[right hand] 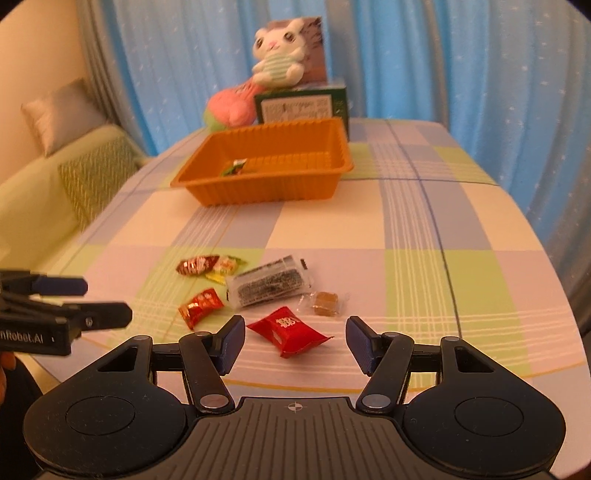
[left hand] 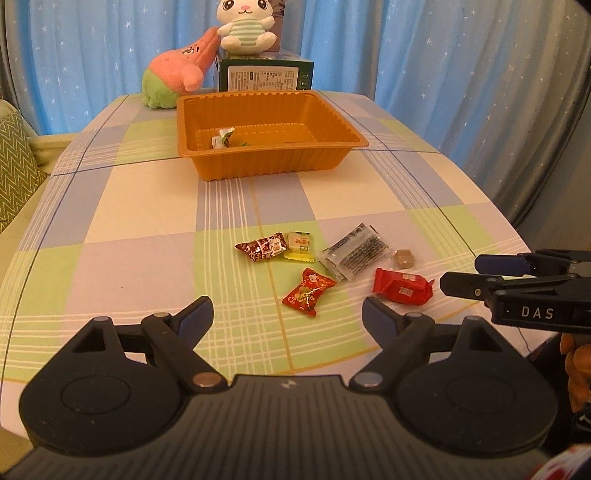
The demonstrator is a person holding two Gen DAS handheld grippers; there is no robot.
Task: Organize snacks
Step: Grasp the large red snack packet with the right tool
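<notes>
An orange tray (left hand: 258,164) (right hand: 229,192) stands mid-table with a green-white wrapped snack (left hand: 222,138) (right hand: 236,167) inside. Nearer lie loose snacks: a dark red packet (left hand: 260,249) (right hand: 195,265), a yellow-green packet (left hand: 300,245) (right hand: 225,267), a clear black-printed packet (left hand: 354,251) (right hand: 271,286), a brown candy (left hand: 403,258) (right hand: 325,303), a red-gold candy (left hand: 308,291) (right hand: 201,306) and a red packet (left hand: 402,287) (right hand: 291,330). My left gripper (left hand: 288,314) is open just short of the red-gold candy. My right gripper (right hand: 295,339) is open, its fingers either side of the red packet, pads apart from it.
Two plush toys (left hand: 177,74) (left hand: 245,27) and a green box (left hand: 266,75) stand behind the tray at the table's far end. Blue curtains hang behind. A sofa with cushions (right hand: 92,177) is at the left. The checked tablecloth (left hand: 147,206) covers the table.
</notes>
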